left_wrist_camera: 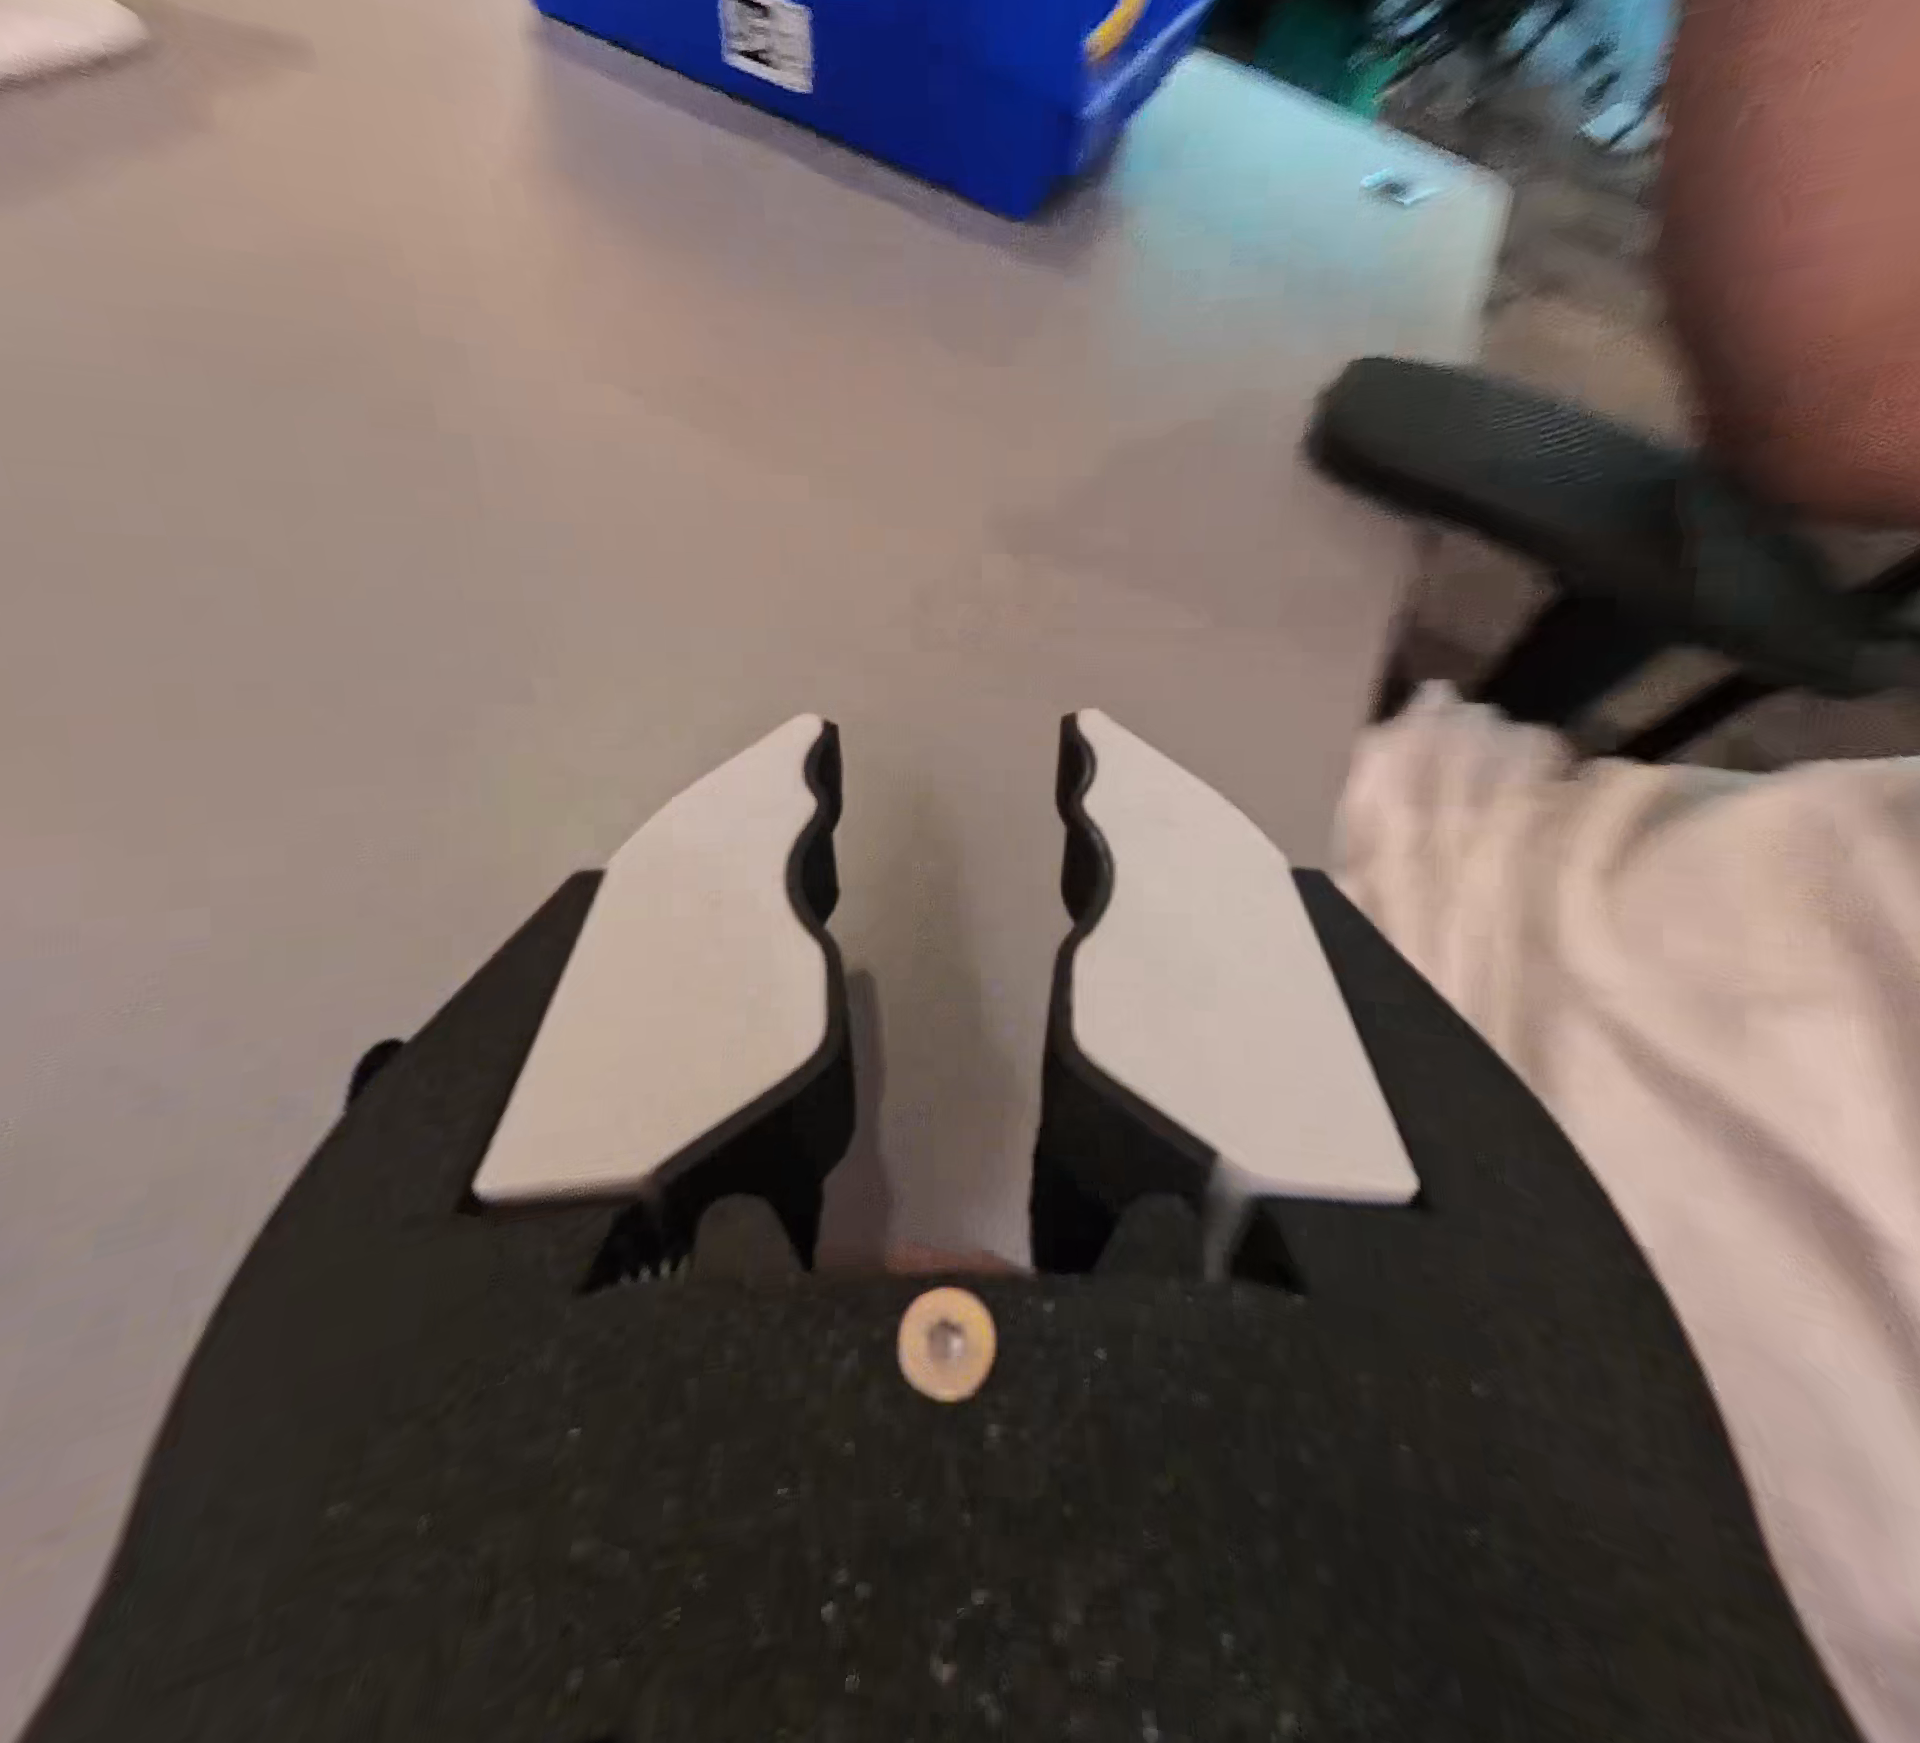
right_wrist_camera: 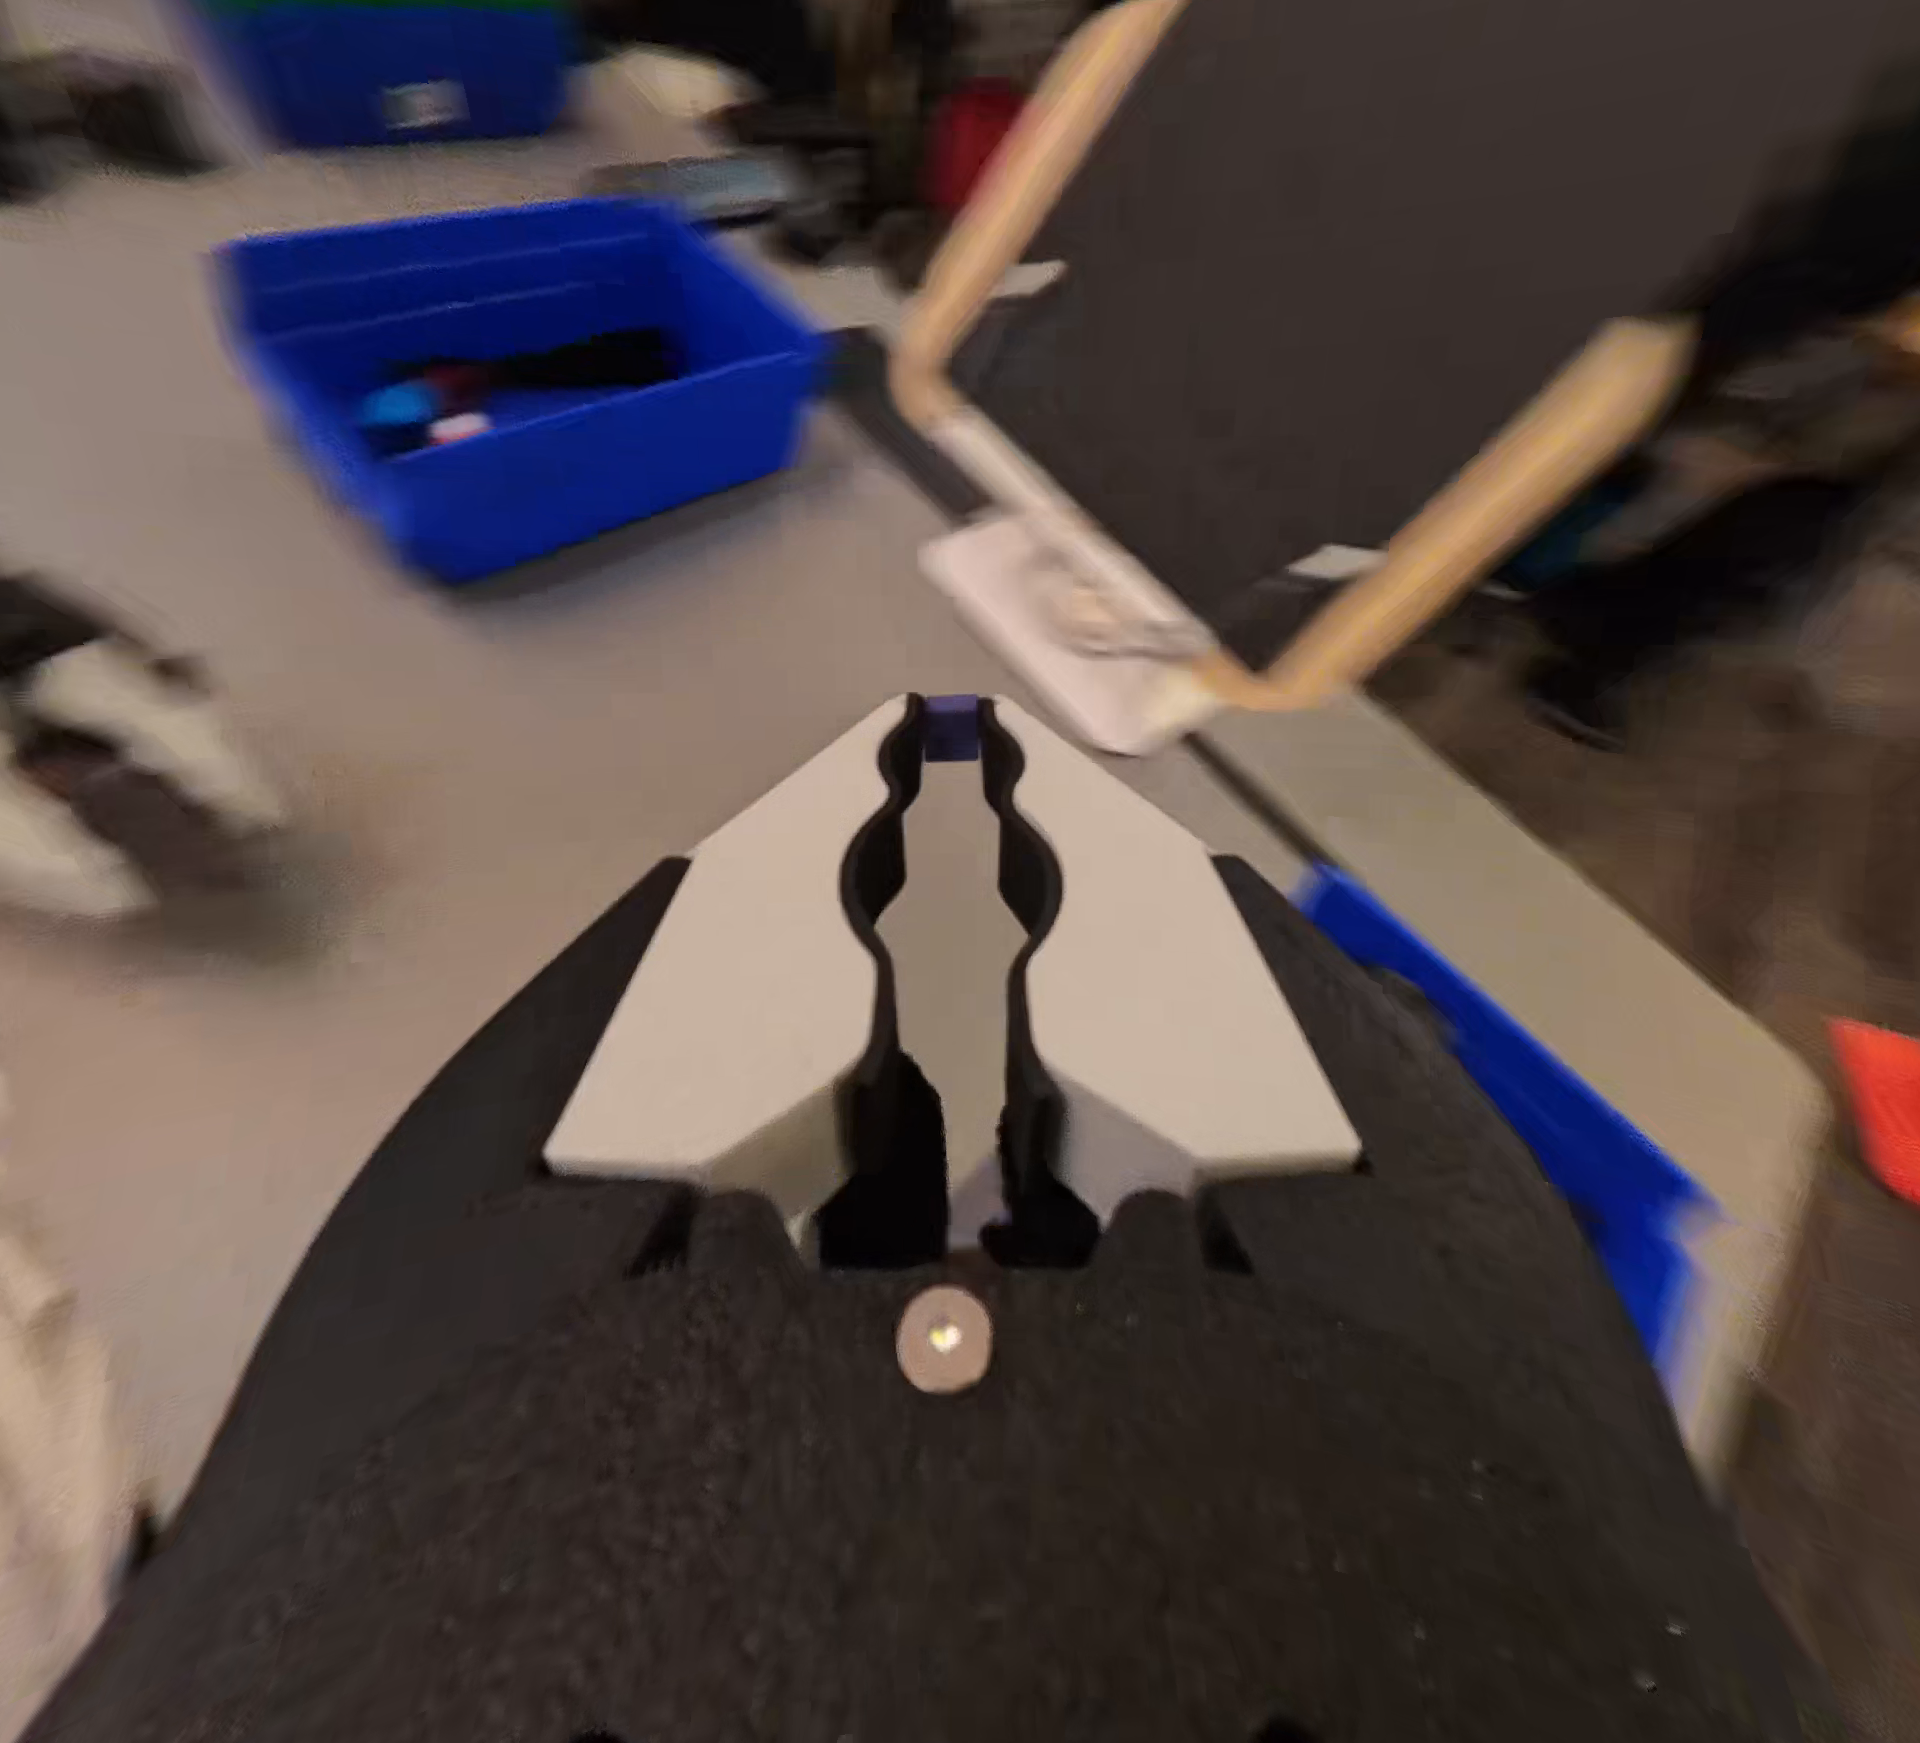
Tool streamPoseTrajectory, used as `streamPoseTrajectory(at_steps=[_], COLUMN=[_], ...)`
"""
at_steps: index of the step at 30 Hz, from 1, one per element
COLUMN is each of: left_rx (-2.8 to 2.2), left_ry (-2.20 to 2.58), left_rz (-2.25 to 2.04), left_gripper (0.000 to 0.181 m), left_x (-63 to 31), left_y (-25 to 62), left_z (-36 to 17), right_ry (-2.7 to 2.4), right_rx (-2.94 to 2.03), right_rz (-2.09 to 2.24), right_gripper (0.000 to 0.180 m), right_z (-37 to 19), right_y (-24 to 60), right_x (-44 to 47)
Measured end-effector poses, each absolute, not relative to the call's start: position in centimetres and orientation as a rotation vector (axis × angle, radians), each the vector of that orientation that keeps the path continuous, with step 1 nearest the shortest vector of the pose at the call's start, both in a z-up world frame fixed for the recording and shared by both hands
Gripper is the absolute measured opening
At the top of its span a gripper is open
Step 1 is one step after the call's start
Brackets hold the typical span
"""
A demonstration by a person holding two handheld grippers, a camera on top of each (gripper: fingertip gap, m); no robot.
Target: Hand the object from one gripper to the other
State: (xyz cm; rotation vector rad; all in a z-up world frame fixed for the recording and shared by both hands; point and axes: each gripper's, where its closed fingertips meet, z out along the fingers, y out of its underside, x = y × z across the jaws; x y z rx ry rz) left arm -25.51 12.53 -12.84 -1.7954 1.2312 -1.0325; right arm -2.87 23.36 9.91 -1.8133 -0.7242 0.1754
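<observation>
A: Where do we stand? Our right gripper (right_wrist_camera: 951, 725) pinches a small blue block (right_wrist_camera: 951, 729) at the very tips of its fingers, jaws pressed onto it, above the grey table (right_wrist_camera: 623, 706).

B: And our left gripper (left_wrist_camera: 948, 748) is spread and empty, over bare table, with the blue bin (left_wrist_camera: 883, 31) far ahead. Neither view clearly shows the other gripper; a pale, blurred shape at the far left of the right view might be it, but we cannot say.

A: So we judge the handover is not yet begun: the block sits with the right, and the two must first meet.

B: Then we bring them tip to tip, facing one another, the left kept wide until the block is between its pads.

A: The block is small and the right grips nearly all of it. We should turn the left a quarter turn so its pads meet the free faces, not the right's fingers.

B: We close the left firmly first, and only then let the right open. If both loosen together, it drops.

A: And we do it low over the table, away from the other bin (right_wrist_camera: 520, 384) and the edge, so a slip does not lose the block.
</observation>
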Motion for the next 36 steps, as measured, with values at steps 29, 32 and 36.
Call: streamPoseTrajectory(at_steps=[29,32,36], left_rx=[-1.816,-1.81,-1.809], left_ry=[1.111,1.134,1.133], left_rz=[-0.885,-0.873,-0.865], left_gripper=[0.038,0.039,0.039], left_x=[-28.6,-28.4,-28.4], left_y=[12.9,12.6,12.6], left_z=[-13.3,-13.5,-13.5], right_ry=[0.142,0.111,0.084], right_rx=[-2.457,-2.495,-2.496], right_rz=[-0.239,-0.26,-0.371], right_gripper=[0.011,0.01,0.013], right_z=[-13.9,-14.9,-15.3], right_y=[29.6,30.1,30.1], right_x=[25.8,25.5,26.2])
